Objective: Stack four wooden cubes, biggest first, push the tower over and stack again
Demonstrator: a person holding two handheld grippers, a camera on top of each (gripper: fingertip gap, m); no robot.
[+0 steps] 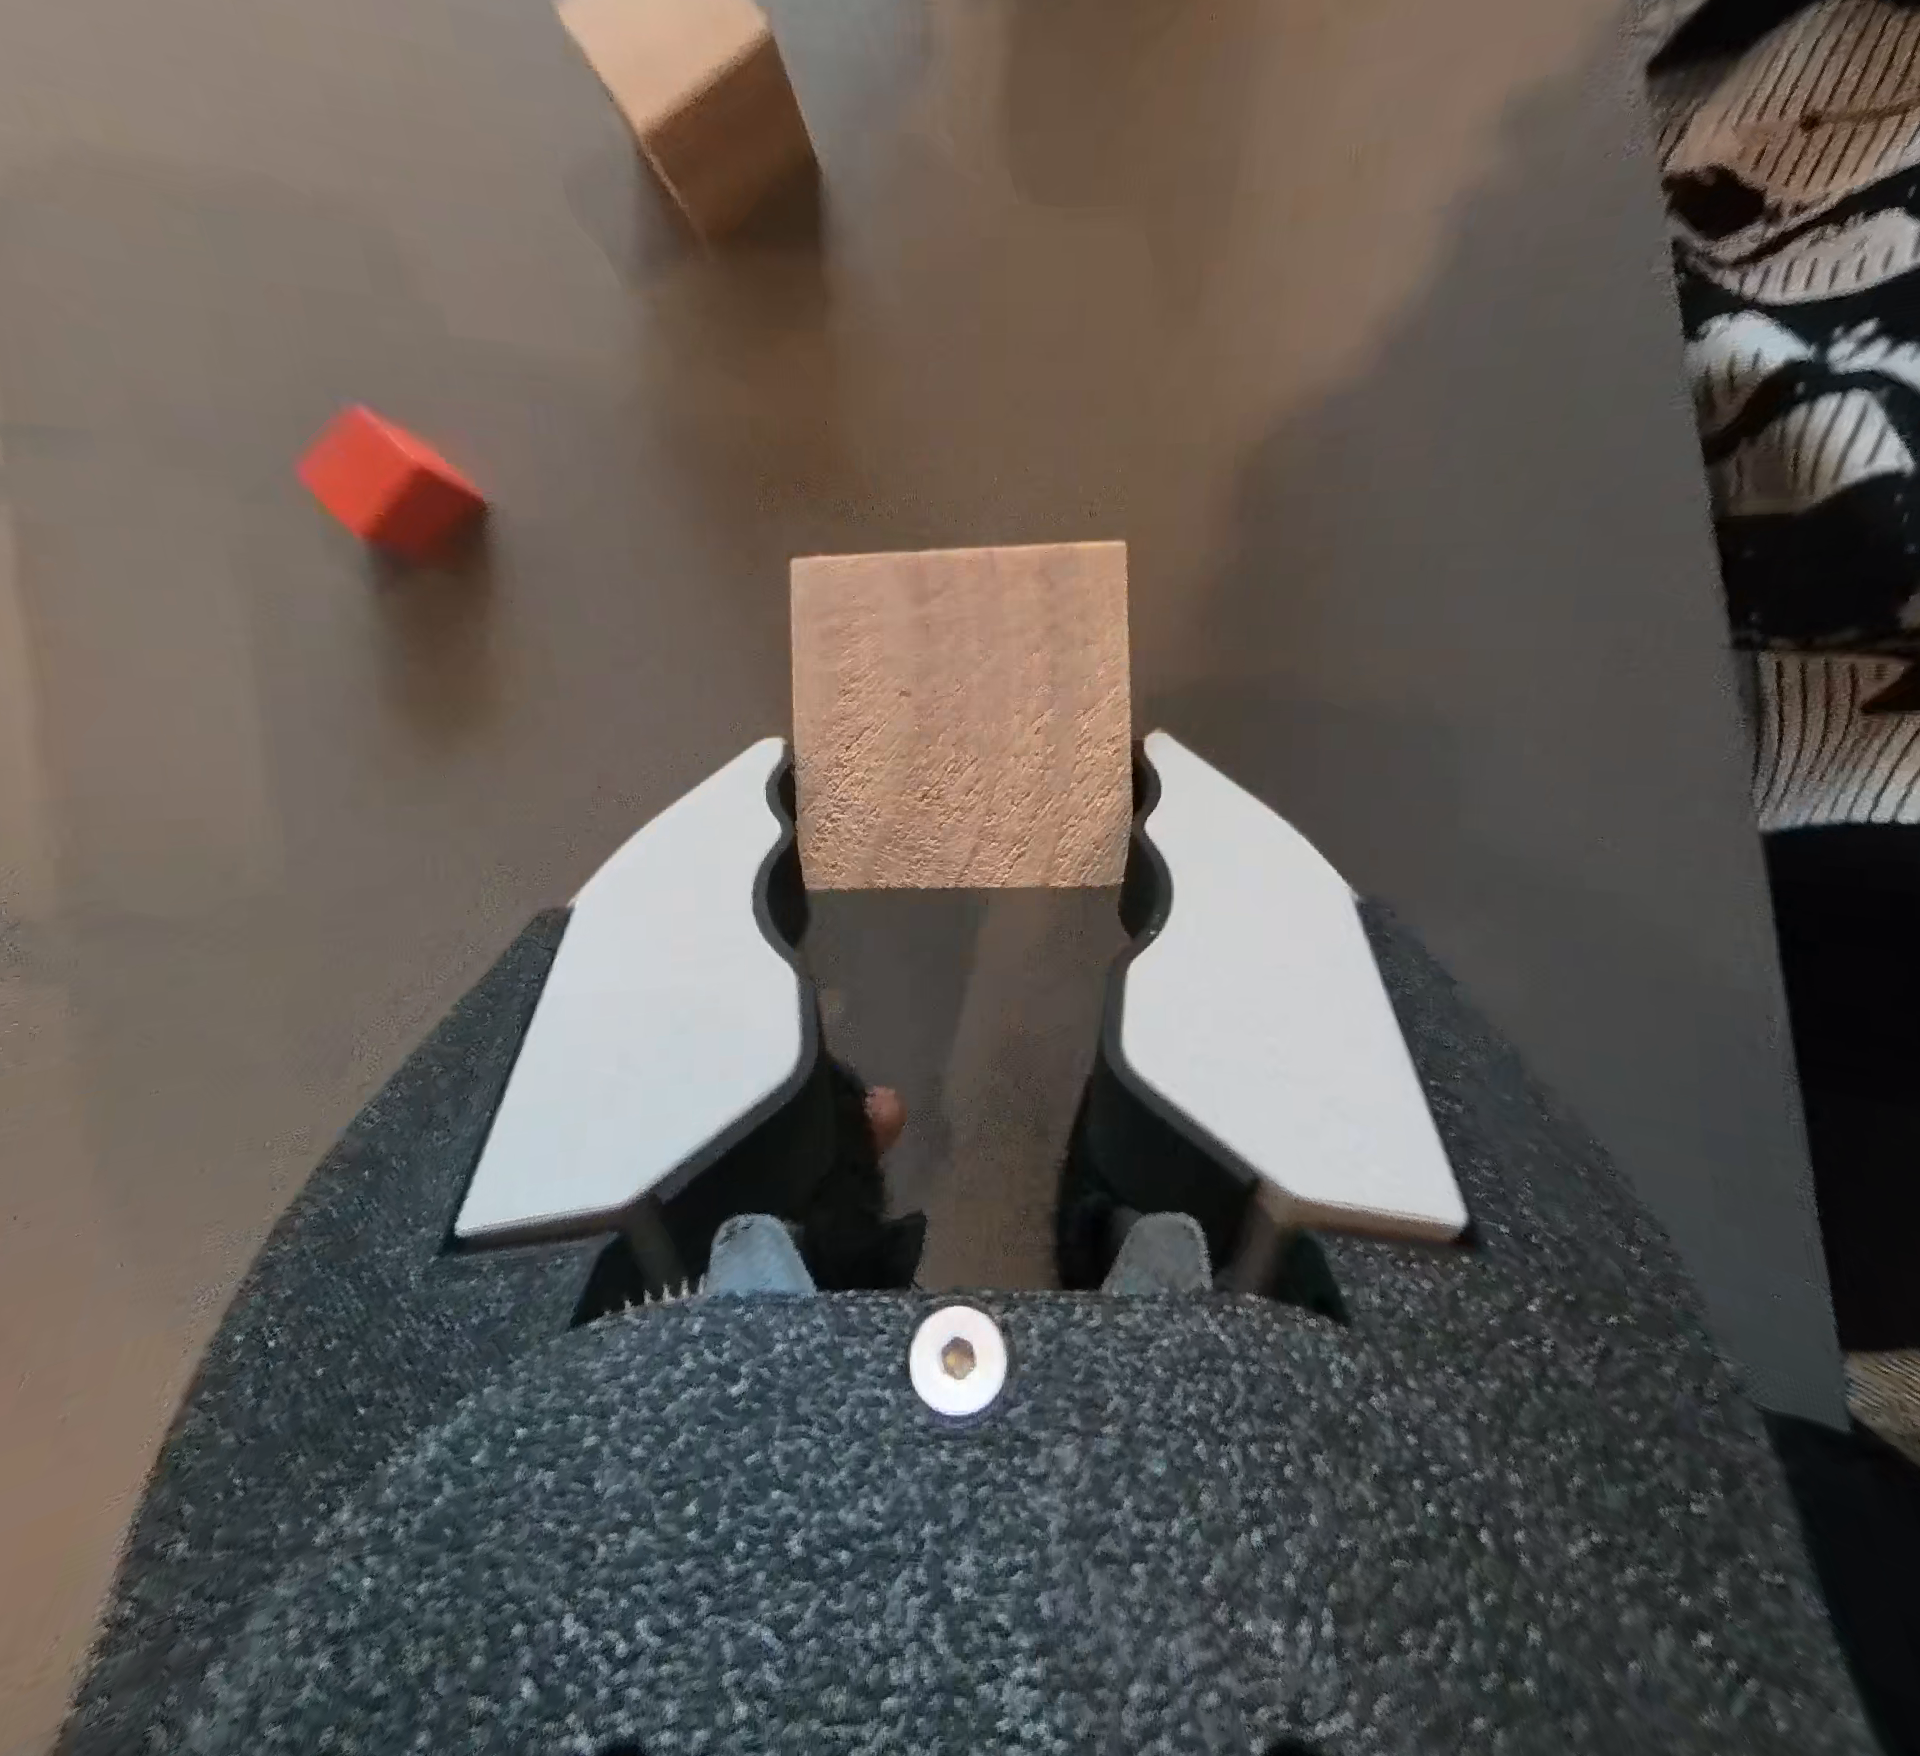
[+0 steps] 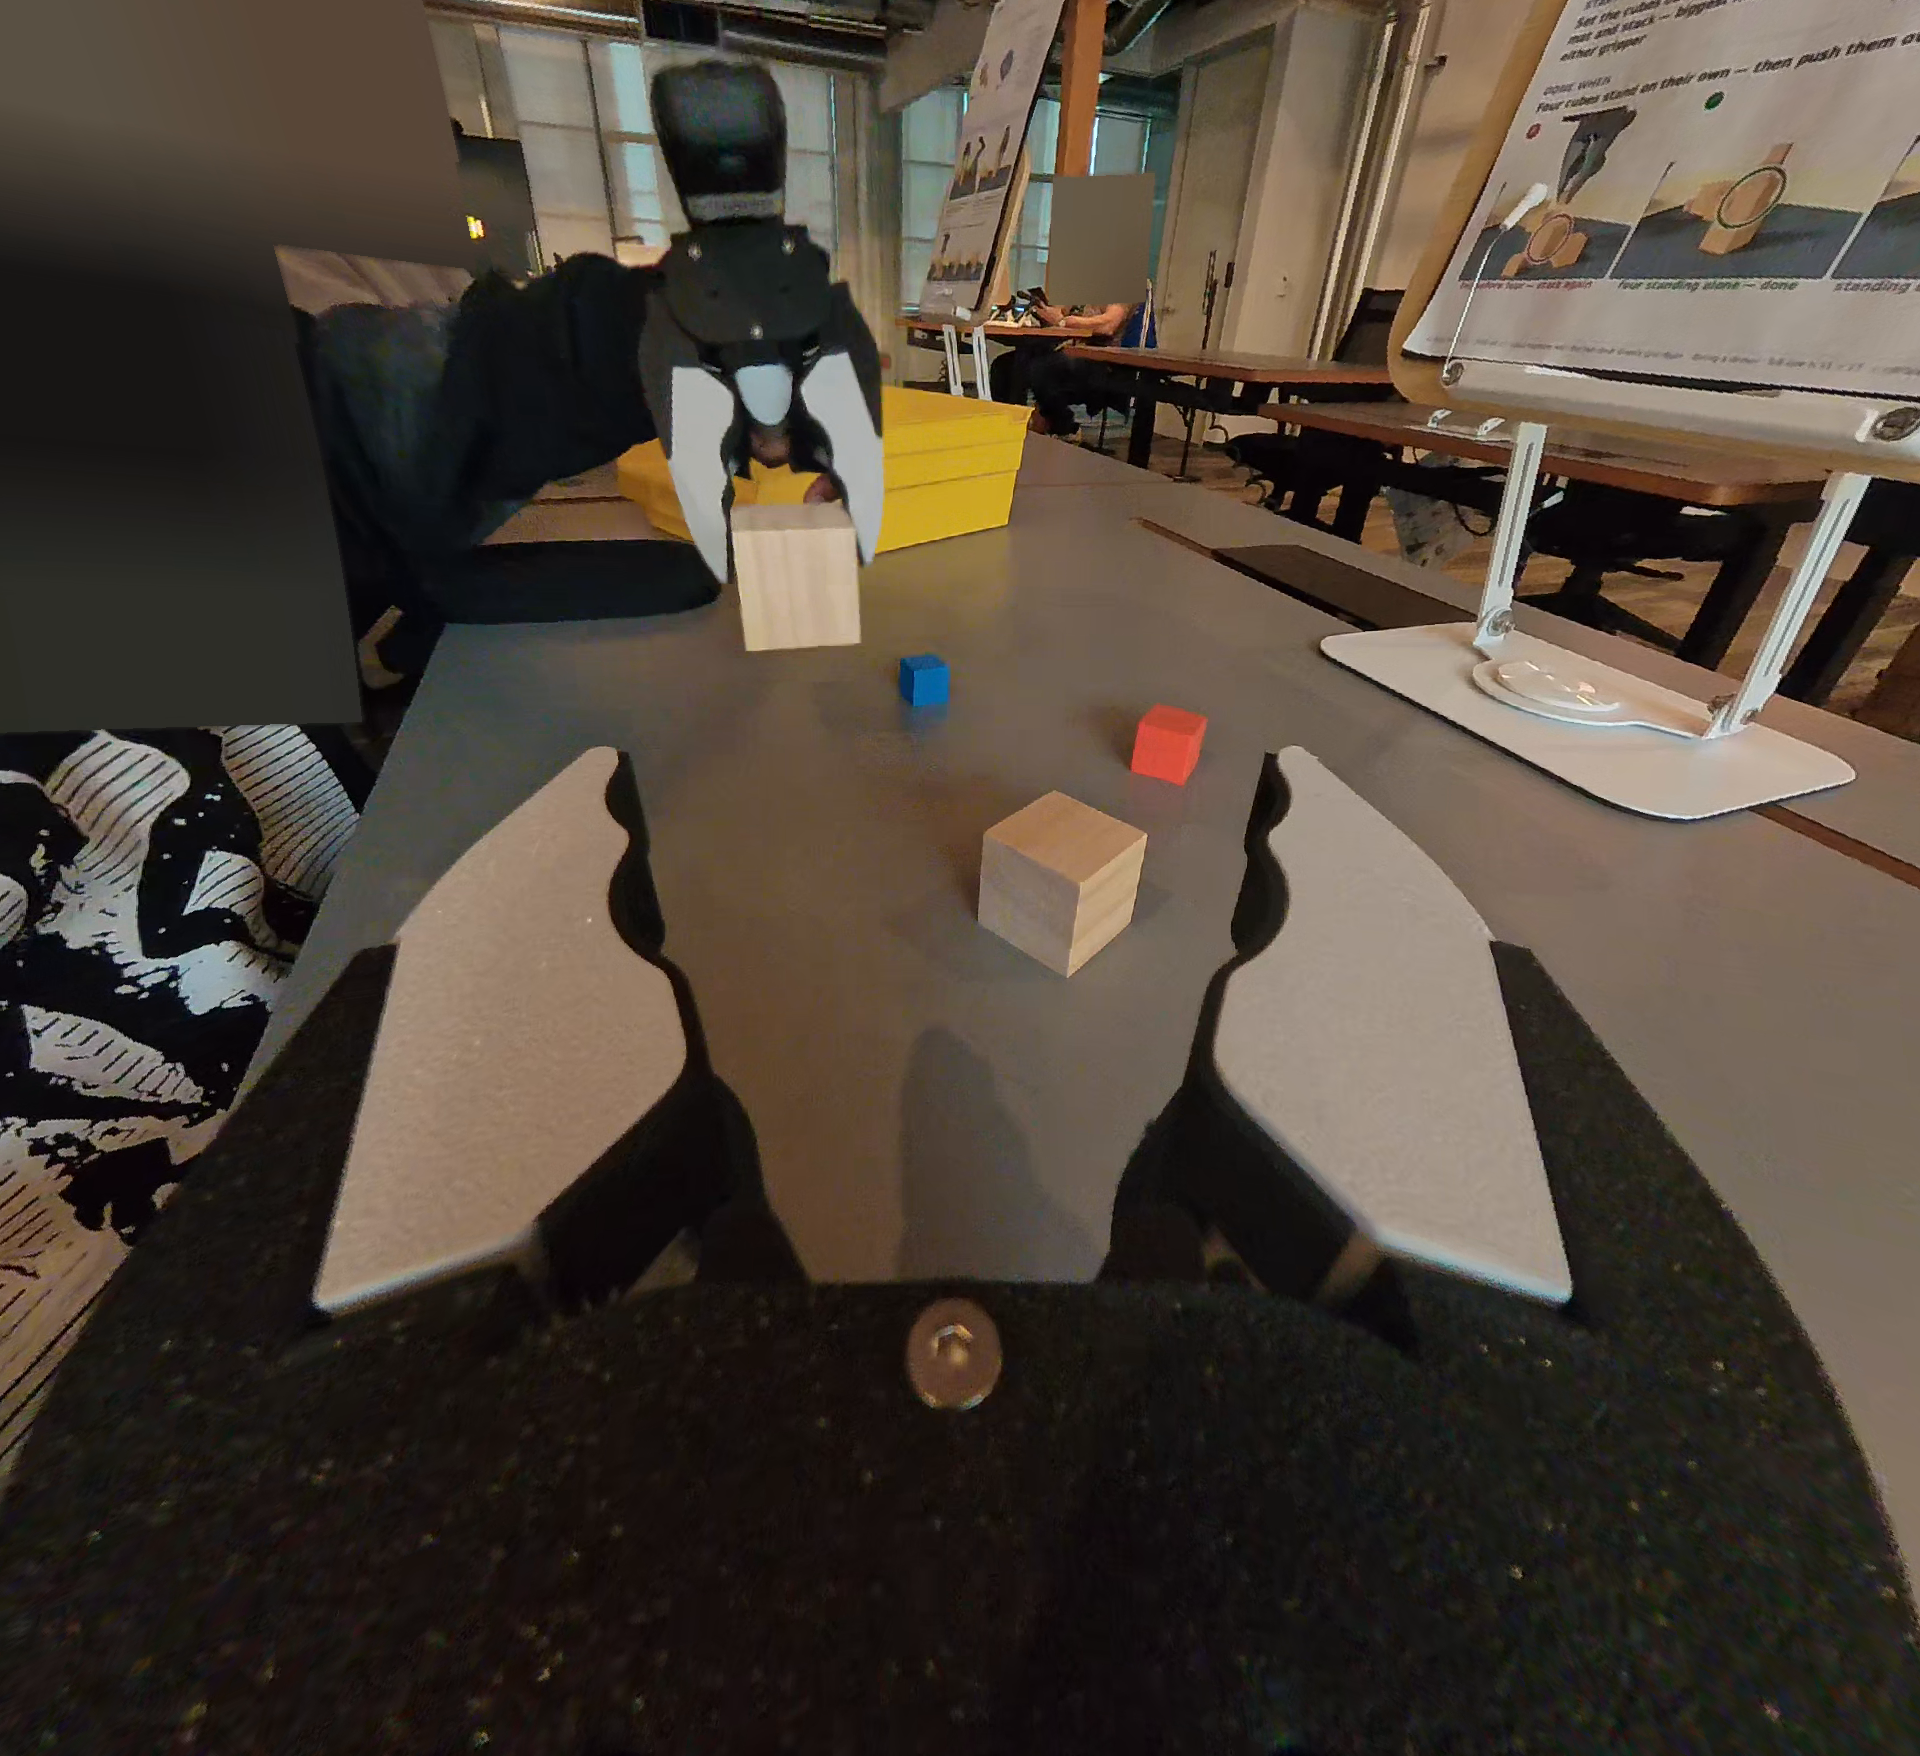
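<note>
Left wrist view is pretty motion-smeared, so the second wood cube and red cube on the worktop look soft there, and the blue cube doesn't show in that view at all. Left claw is clenched on the big cube, pinching its two side faces near the back edge, flat face up at the camera. From the right wrist view that cube hangs square under the downward-pointing claw, but I can't tell if it's touching the worktop. No long axis to speak of, they're cubes. Second wood cube sits turned corner-on to the right claw, which is spread wide, nothing in it. Worktop edge is close on the side with the patterned rug, and the cubes lie well apart with bare worktop between them
</note>
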